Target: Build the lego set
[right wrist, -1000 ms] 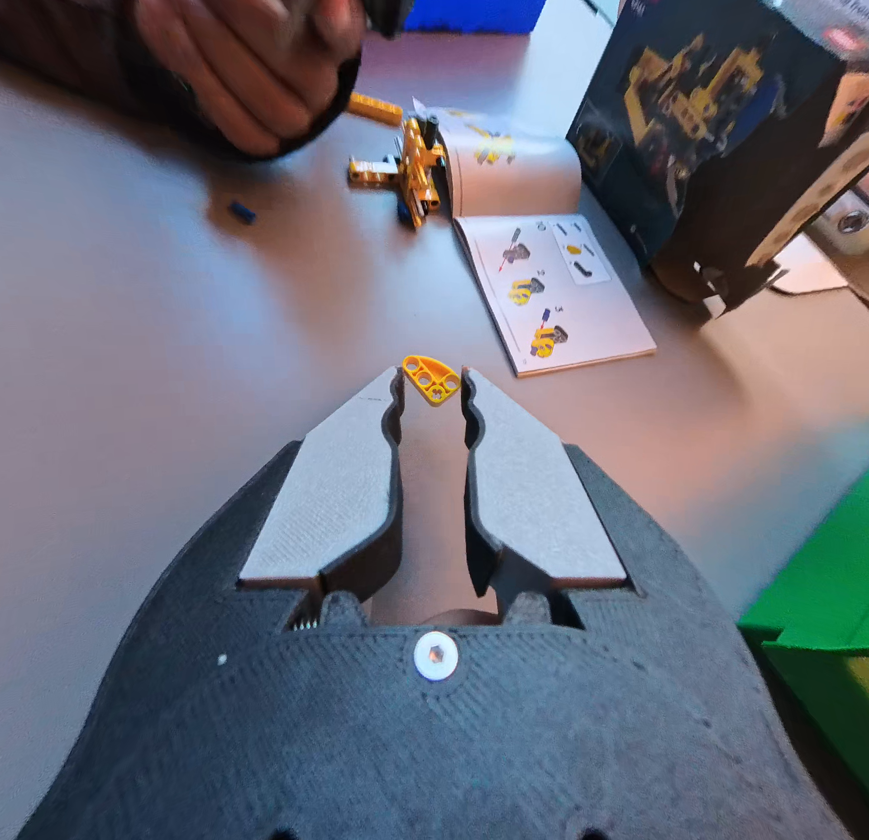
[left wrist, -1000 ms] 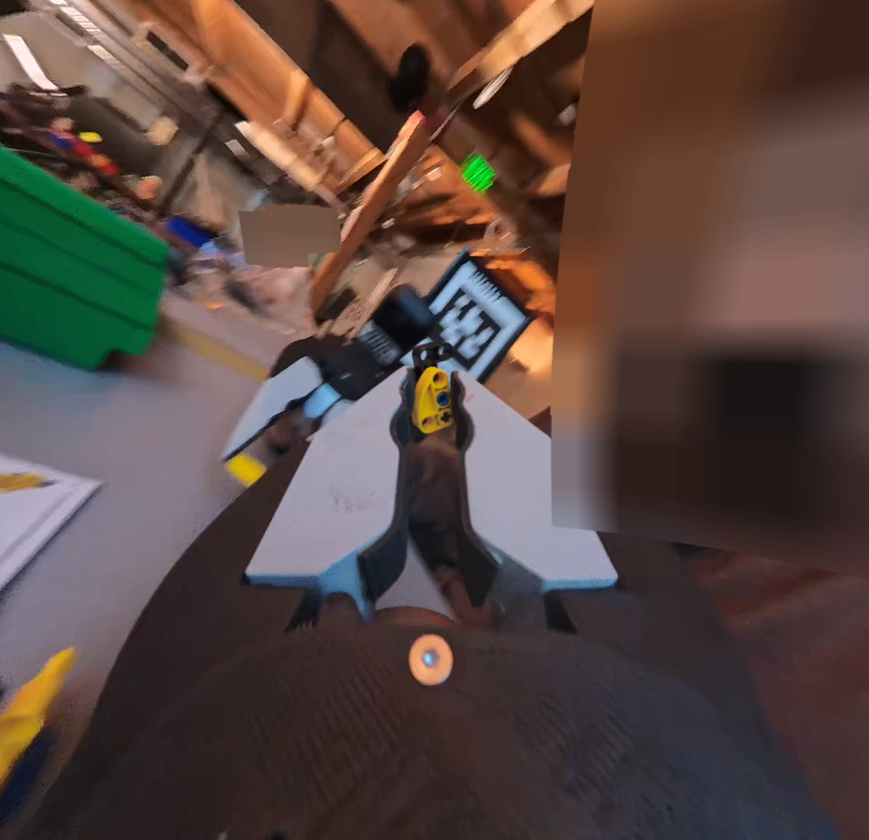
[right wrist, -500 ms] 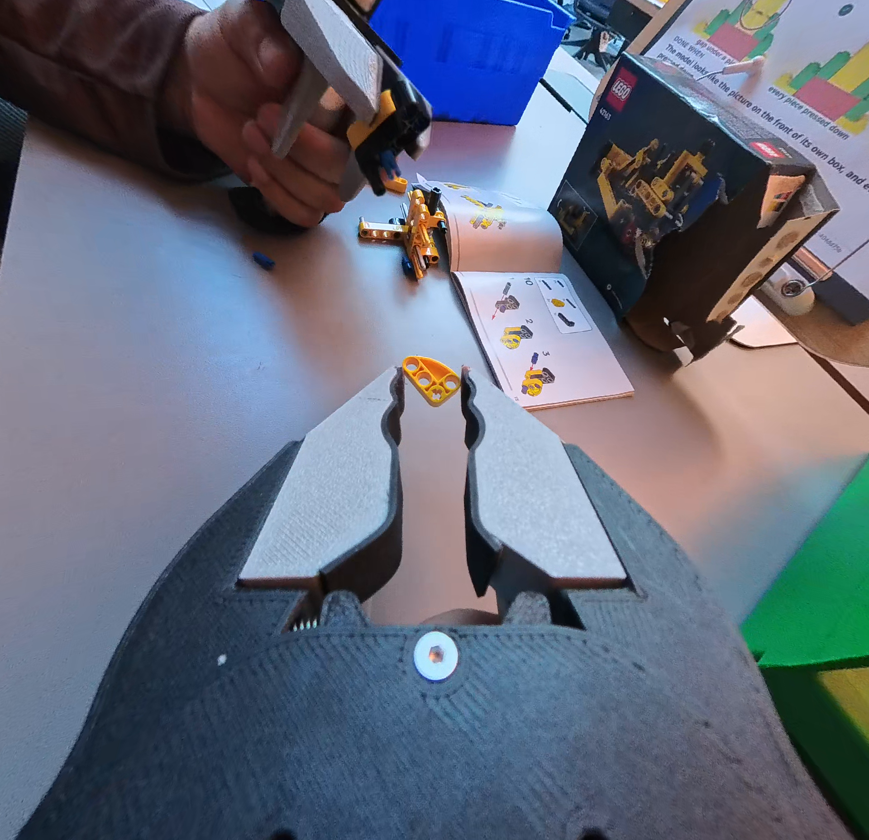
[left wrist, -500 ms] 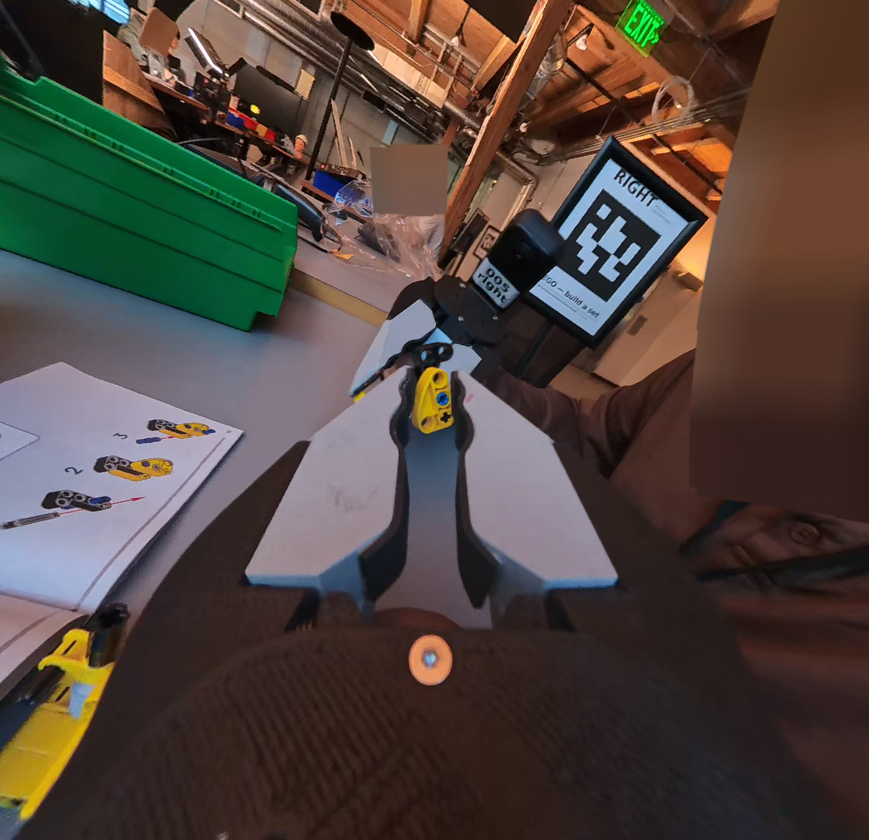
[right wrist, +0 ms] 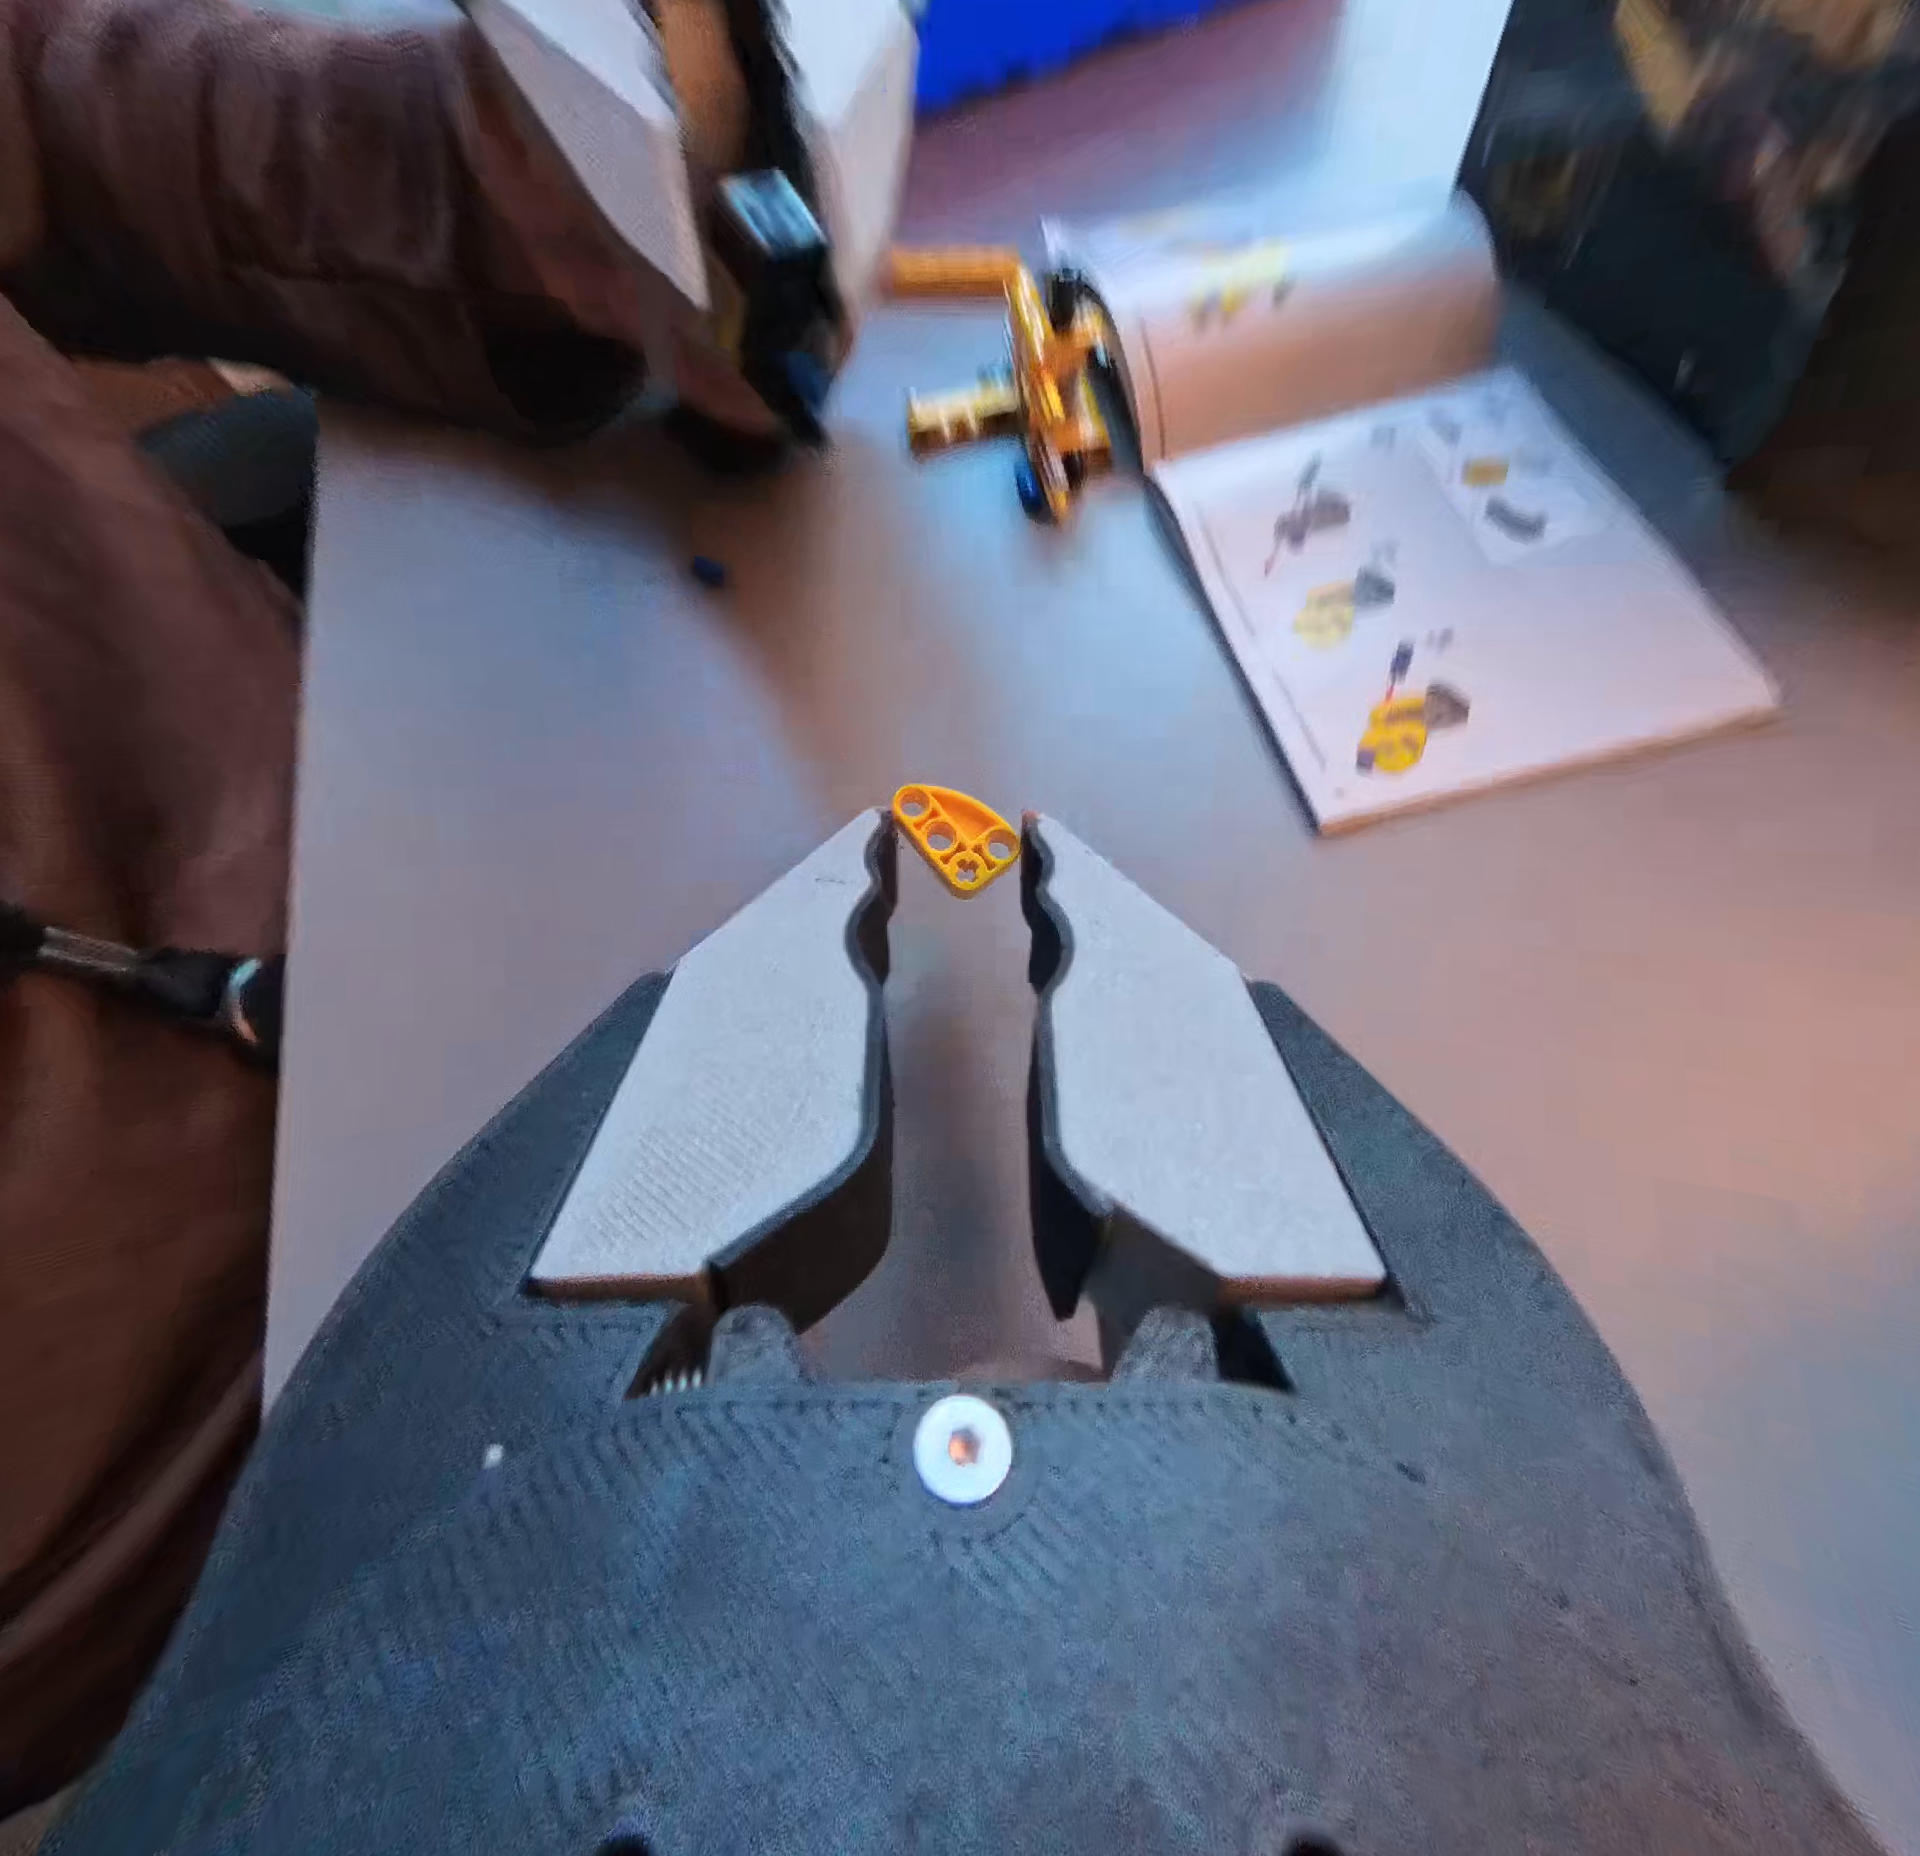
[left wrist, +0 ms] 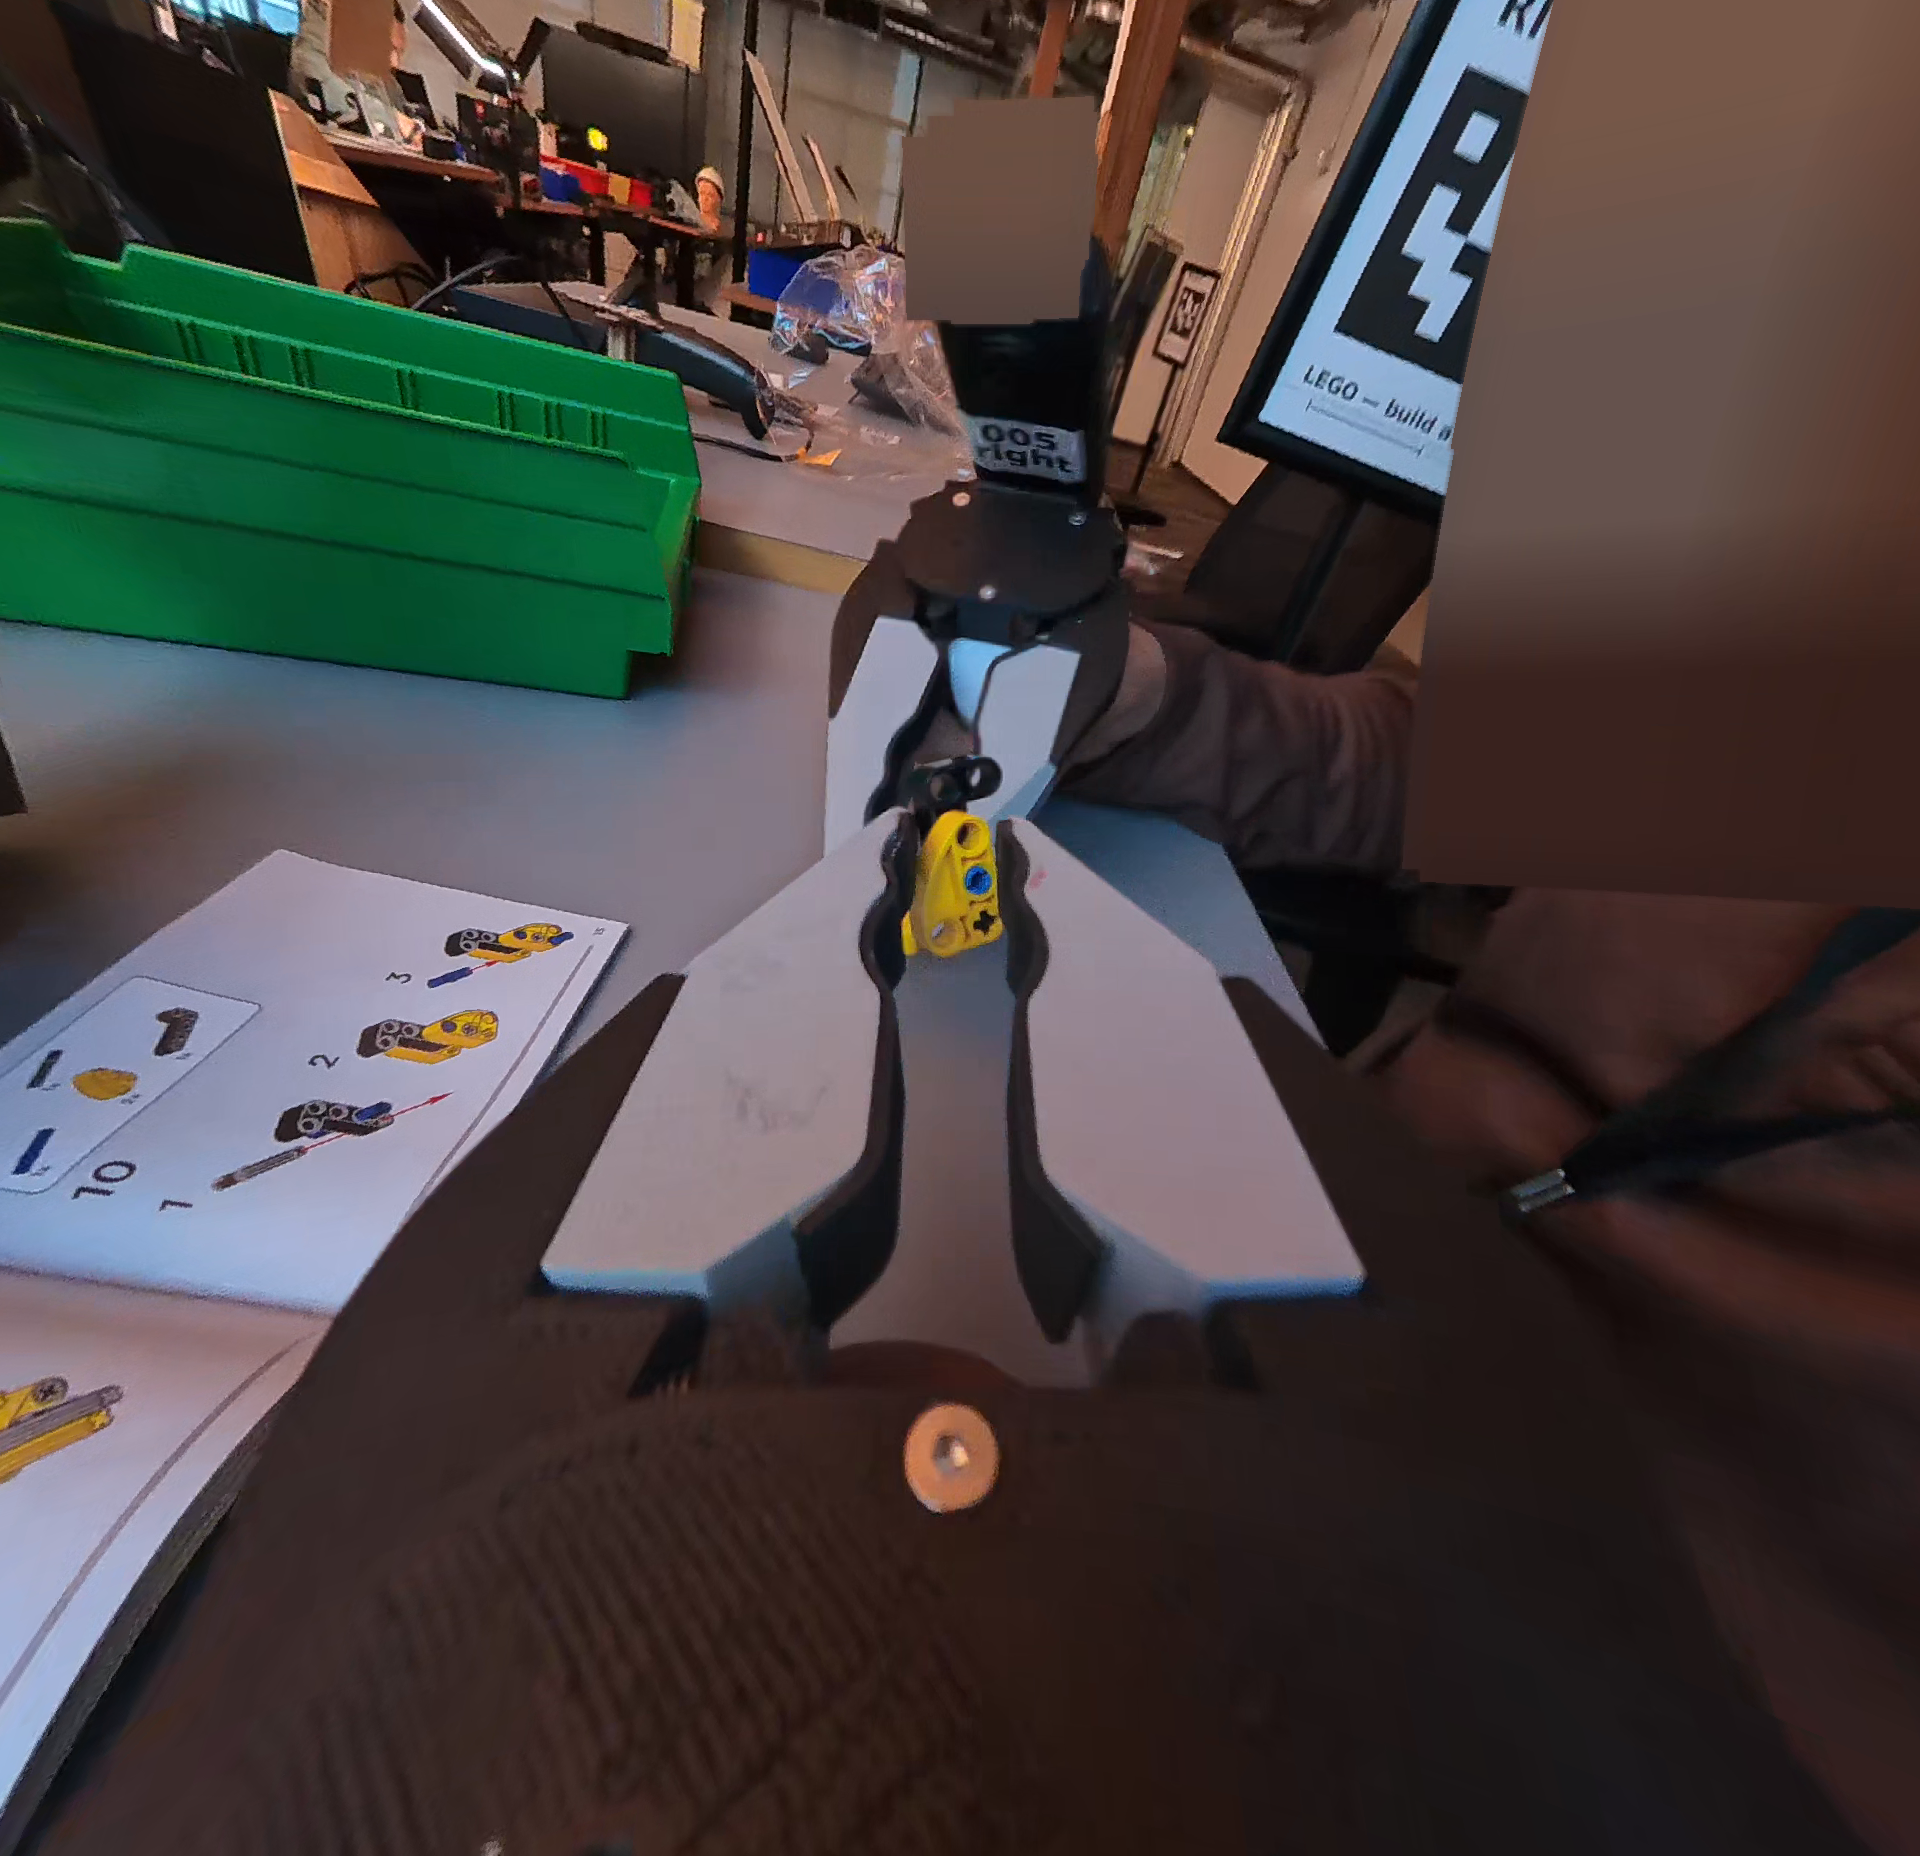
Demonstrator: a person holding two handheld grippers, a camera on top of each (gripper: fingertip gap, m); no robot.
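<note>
From the left wrist view, the left gripper (left wrist: pixel 951 887) has its grey, matte jaws pinched on a small yellow piece (left wrist: pixel 953 887), a rounded plastic wedge with pin holes, one filled blue, with a black link (left wrist: pixel 956 776) sticking up off its top. Just past the jaw tips the right gripper (left wrist: pixel 961 757) points back this way, a brown sleeve (left wrist: pixel 1226 741) behind it. Left of the jaws an open booklet (left wrist: pixel 312 1068) lies flat on the grey surface (left wrist: pixel 416 767); farther left sits a ribbed green bin (left wrist: pixel 332 497).

From the right wrist view, the right gripper (right wrist: pixel 956 845) pinches a flat orange-yellow wedge (right wrist: pixel 958 838) with round holes, jaws narrowed onto it at the tips. Ahead and left, blurred, the left gripper (right wrist: pixel 774 300) is held low over the surface (right wrist: pixel 623 767). Beyond the tips lies a yellow build (right wrist: pixel 1039 393), with the glossy booklet (right wrist: pixel 1455 601) to the right and a dark box (right wrist: pixel 1683 175) behind it.
</note>
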